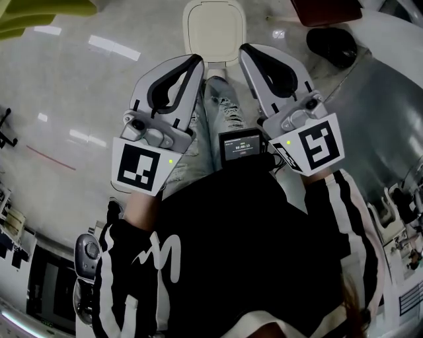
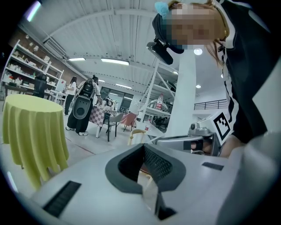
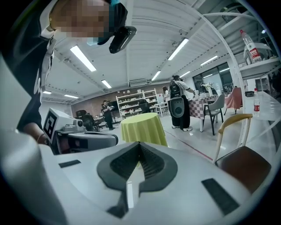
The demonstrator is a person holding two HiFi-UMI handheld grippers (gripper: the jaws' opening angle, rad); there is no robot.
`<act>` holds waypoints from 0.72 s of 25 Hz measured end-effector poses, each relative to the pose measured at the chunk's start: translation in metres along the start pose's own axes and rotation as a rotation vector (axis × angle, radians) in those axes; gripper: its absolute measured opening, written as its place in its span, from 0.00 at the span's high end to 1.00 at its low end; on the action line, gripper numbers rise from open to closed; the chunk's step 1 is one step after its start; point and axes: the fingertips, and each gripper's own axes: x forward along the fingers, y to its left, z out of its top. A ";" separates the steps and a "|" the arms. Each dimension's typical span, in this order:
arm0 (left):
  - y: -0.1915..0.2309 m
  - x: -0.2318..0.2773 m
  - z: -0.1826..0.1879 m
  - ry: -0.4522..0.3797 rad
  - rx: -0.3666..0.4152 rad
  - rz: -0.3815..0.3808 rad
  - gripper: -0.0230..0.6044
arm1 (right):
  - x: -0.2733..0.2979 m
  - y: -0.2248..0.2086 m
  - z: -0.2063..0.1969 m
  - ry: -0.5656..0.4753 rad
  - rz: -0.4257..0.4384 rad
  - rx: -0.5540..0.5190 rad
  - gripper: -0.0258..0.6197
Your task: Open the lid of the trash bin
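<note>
Not much to read here tbh. The small screen (image 1: 240,146) at the person's waist had a timer-style number, looked like 00:00:13, the line above it was too tiny. The cubes on the left gripper (image 1: 195,66) and right gripper (image 1: 247,54) only carried black-and-white square markers, no letters. The printed sheets (image 1: 404,305) at the lower right were unreadable

The trash bin (image 1: 213,30) stands on the floor (image 1: 86,92) just beyond the left claw (image 1: 197,61) and right claw (image 1: 246,50), table (image 1: 39,14) far left, chair (image 1: 327,10) right.
</note>
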 end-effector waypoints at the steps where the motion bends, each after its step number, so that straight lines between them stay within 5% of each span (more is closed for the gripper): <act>1: 0.001 0.000 -0.001 0.002 -0.002 0.003 0.95 | 0.001 0.000 -0.004 0.009 0.004 0.001 0.95; 18: 0.019 0.000 -0.030 0.029 -0.069 0.061 0.95 | 0.031 0.010 -0.085 0.145 0.096 0.058 0.96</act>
